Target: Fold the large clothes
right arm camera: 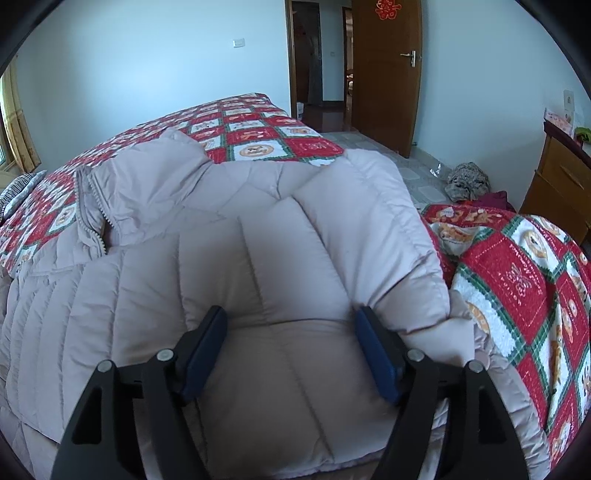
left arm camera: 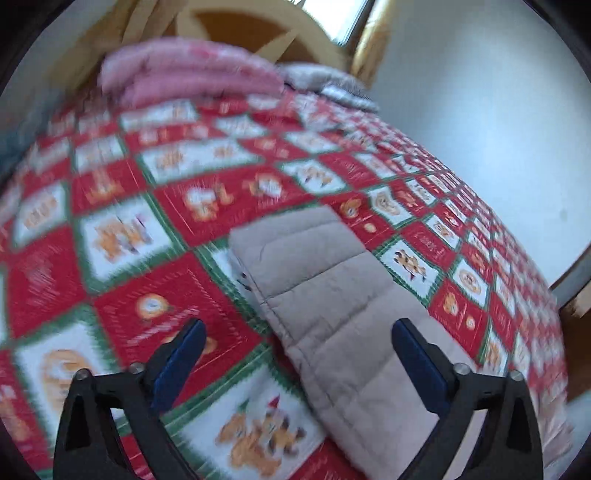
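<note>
The padded jacket (right arm camera: 229, 236) lies partly folded on the bed (right arm camera: 258, 125), its sleeve (left arm camera: 332, 295) still out, while the left gripper (left arm camera: 299, 354) and right gripper (right arm camera: 291, 343) gape wide, holding nothing.

The padded jacket (right arm camera: 266, 236) is showing smooth, matt quilted cloth; the bed cover (right arm camera: 255, 129) is looking like stitched printed cotton; the door (right arm camera: 384, 74) is gleaming as varnished wood.

A red paper character sign (right arm camera: 386, 9) hangs on the door (right arm camera: 384, 74). The bedspread (right arm camera: 517, 266) squares carry lettering too small to read.
</note>
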